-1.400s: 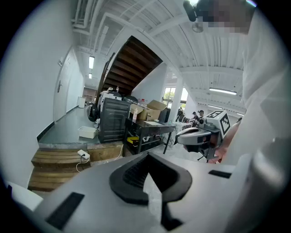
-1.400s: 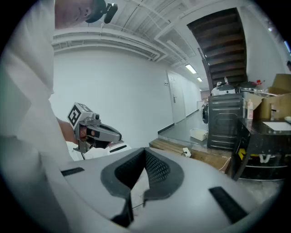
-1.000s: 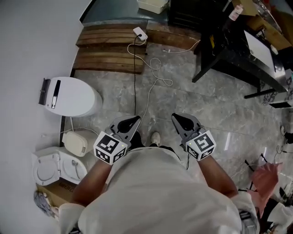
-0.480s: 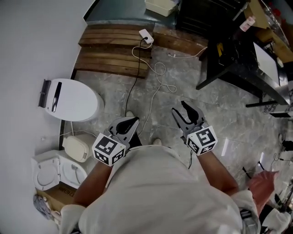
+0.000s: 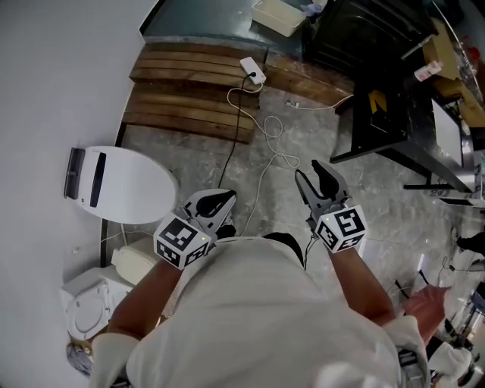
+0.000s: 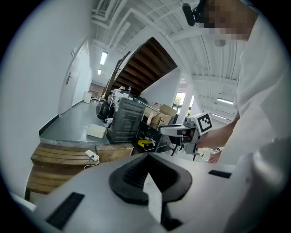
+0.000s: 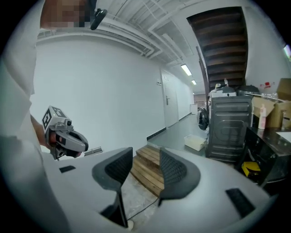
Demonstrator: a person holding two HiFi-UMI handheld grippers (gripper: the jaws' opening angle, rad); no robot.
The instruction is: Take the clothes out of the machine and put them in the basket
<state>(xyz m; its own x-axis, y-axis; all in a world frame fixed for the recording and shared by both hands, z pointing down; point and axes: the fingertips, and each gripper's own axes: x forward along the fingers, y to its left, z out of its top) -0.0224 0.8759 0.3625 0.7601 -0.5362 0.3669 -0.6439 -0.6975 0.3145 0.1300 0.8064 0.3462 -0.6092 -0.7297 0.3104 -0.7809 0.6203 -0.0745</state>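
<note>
Left gripper view shows left gripper (image 6: 147, 160) jaws together.

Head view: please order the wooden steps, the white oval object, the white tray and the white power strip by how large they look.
Largest: wooden steps.
Then white oval object, perhaps helped by nearness to the camera.
Then white tray, at the frame's top edge.
Smallest: white power strip.
</note>
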